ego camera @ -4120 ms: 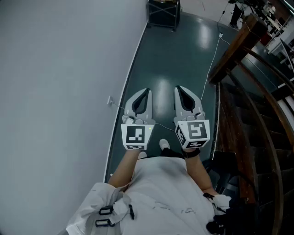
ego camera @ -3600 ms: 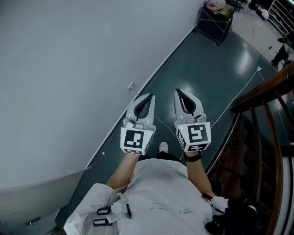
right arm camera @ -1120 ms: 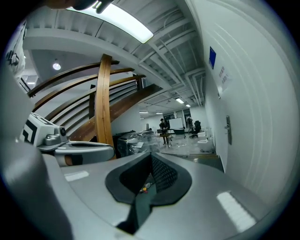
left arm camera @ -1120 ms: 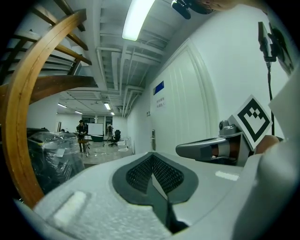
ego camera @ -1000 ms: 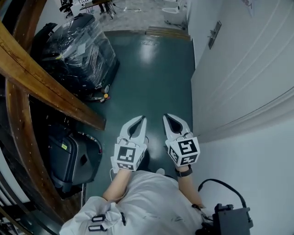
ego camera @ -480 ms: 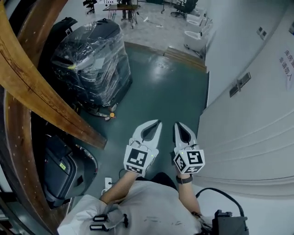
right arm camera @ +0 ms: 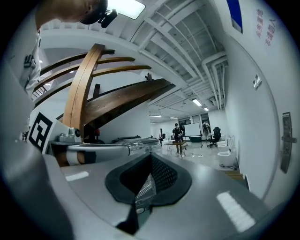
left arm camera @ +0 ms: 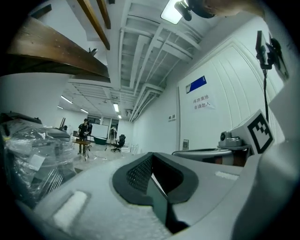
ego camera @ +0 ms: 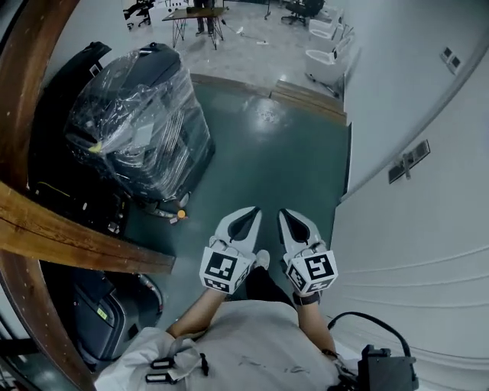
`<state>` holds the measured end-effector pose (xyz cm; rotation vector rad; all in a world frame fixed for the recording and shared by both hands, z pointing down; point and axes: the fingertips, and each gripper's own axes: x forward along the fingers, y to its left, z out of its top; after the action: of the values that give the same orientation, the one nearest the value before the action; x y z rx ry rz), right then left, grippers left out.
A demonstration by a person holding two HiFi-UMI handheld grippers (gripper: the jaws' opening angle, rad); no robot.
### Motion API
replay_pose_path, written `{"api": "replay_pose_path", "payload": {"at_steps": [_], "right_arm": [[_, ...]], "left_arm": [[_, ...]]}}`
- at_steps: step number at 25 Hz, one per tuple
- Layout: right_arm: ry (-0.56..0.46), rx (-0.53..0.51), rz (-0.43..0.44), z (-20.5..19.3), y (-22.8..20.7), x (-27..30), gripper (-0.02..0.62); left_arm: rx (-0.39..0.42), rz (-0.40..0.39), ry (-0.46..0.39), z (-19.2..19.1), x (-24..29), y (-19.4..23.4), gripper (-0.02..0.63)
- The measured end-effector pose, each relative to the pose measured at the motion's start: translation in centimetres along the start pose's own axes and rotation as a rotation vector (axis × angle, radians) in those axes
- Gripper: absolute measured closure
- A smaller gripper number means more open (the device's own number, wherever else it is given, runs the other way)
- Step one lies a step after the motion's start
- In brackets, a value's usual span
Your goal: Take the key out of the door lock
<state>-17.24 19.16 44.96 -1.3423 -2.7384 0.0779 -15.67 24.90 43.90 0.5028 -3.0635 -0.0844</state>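
My left gripper [ego camera: 253,211] and right gripper [ego camera: 283,213] are held side by side, level, over the dark green floor, both shut and empty. The left gripper view shows its jaws [left arm camera: 151,158] closed together, and the right gripper view shows the same [right arm camera: 151,158]. A white door [ego camera: 428,229] runs along the right, ahead of the right gripper. Its lock plate with handle [ego camera: 408,161] [right arm camera: 285,140] is well beyond both grippers. No key can be made out at this distance.
A plastic-wrapped machine [ego camera: 141,126] stands at the left of the corridor. A curved wooden stair beam [ego camera: 76,240] and a black case [ego camera: 103,317] are at the near left. Far ahead stand a table [ego camera: 191,14], white fixtures [ego camera: 321,59] and a person [right arm camera: 178,133].
The view has swung from a plain wall round to this corridor. Over the last second both grippers moved along it together, still shut; the wrapped machine and the door handle are nearer.
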Motion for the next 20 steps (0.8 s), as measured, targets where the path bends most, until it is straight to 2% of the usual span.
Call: {"api": "replay_pose_path", "payload": {"at_steps": [3,8,12,15,20], "right_arm": [[-0.028,0.000,-0.006,2.1,-5.9,4.2,0.589],[-0.089,-0.019,-0.026,6.4,-15.0,9.7,0.589],[-0.047,0.044,-0.019,4.7,-19.9,12.3,0.590],[-0.015,0.072,-0.015,3.2,-22.5,14.3,0.591],[0.007,0.049,-0.071,3.3,-28.1,17.6,0.589]], "left_arm": [[0.048,-0.010,-0.024,1.9,6.2,1.1,0.603],[0.109,-0.010,-0.012,4.7,15.9,4.3,0.603],[0.093,0.016,0.060,2.3,20.8,6.0,0.601],[0.076,-0.006,0.106,0.4,24.0,6.9,0.601],[0.055,-0.049,0.100,-0.2,31.7,9.3,0.601]]}}
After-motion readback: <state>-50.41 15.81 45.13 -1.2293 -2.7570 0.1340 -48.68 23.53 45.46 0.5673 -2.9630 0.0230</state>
